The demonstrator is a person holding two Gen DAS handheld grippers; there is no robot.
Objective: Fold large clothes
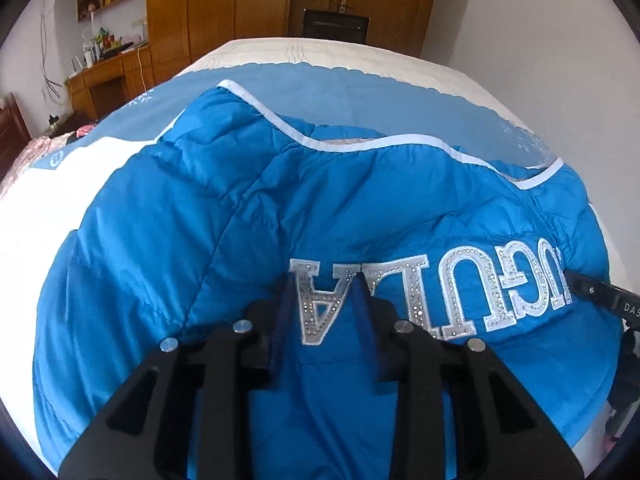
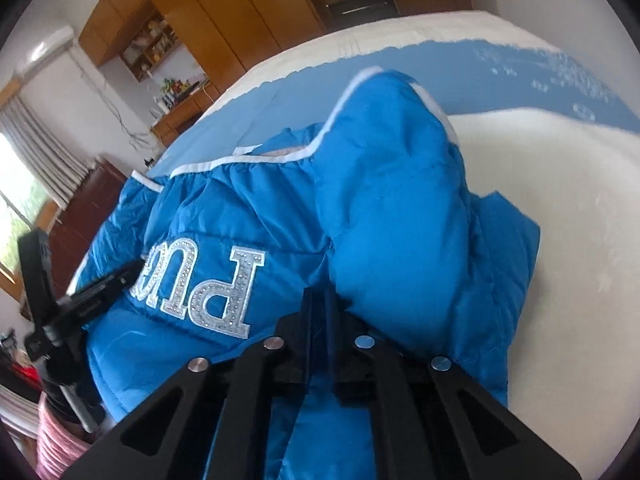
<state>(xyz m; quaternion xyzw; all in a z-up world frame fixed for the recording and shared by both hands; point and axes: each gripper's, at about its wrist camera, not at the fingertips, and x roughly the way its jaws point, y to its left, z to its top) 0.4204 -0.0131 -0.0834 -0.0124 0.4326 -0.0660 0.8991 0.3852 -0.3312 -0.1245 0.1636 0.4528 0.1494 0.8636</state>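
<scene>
Room: a bedroom with wooden wardrobes (image 1: 208, 4) along the far wall, a cluttered wooden desk (image 1: 108, 68) to one side and a curtained window (image 2: 24, 184).
Bed: a wide bed (image 1: 340, 50) with a cream cover and a pale blue and white sheet (image 1: 360, 100) spread across it.
Jacket: a bright blue padded jacket (image 1: 224, 208) lies on the sheet, puffed and rumpled, with white piping (image 1: 384, 143) along its far edge and a sleeve bunched up high on one side.
Lettering: large silver studded letters (image 1: 472, 292) run across the jacket, upside down from where the grippers are.
Left gripper (image 1: 324, 280): held low over the jacket, jaws partly apart with a letter A between them; whether the fingertips touch or pinch the fabric I cannot tell.
Right gripper (image 2: 319, 296): jaws drawn fully together, tips pushed in beside the bunched sleeve; whether any cloth is caught between them I cannot tell.
</scene>
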